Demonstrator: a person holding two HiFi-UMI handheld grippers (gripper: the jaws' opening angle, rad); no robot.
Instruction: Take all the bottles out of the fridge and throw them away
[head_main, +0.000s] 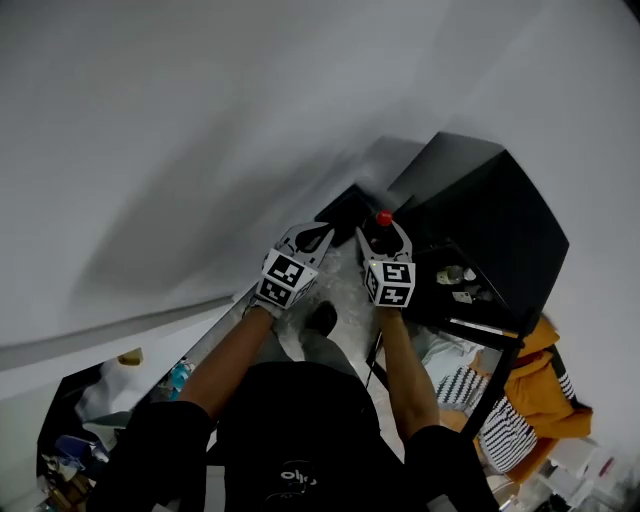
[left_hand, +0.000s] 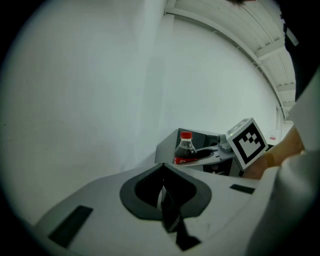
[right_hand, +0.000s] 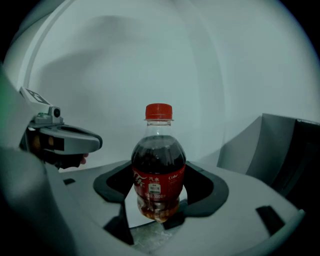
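A small cola bottle (right_hand: 158, 167) with a red cap and red label stands upright between the jaws of my right gripper (right_hand: 156, 207), which is shut on its lower body. In the head view the bottle's red cap (head_main: 384, 218) shows above the right gripper (head_main: 384, 234), in front of the black fridge (head_main: 490, 205). My left gripper (left_hand: 162, 170) is shut with nothing in it and hangs just left of the right one. It appears in the head view (head_main: 316, 238), and from it I see the held bottle (left_hand: 185, 149).
A white wall fills the left and the background. A grey and black box-like unit (right_hand: 272, 145) stands to the right of the bottle. The fridge's open compartment holds small items (head_main: 455, 275). A person in orange and striped clothes (head_main: 530, 400) is at the lower right. Clutter lies at the lower left (head_main: 90, 420).
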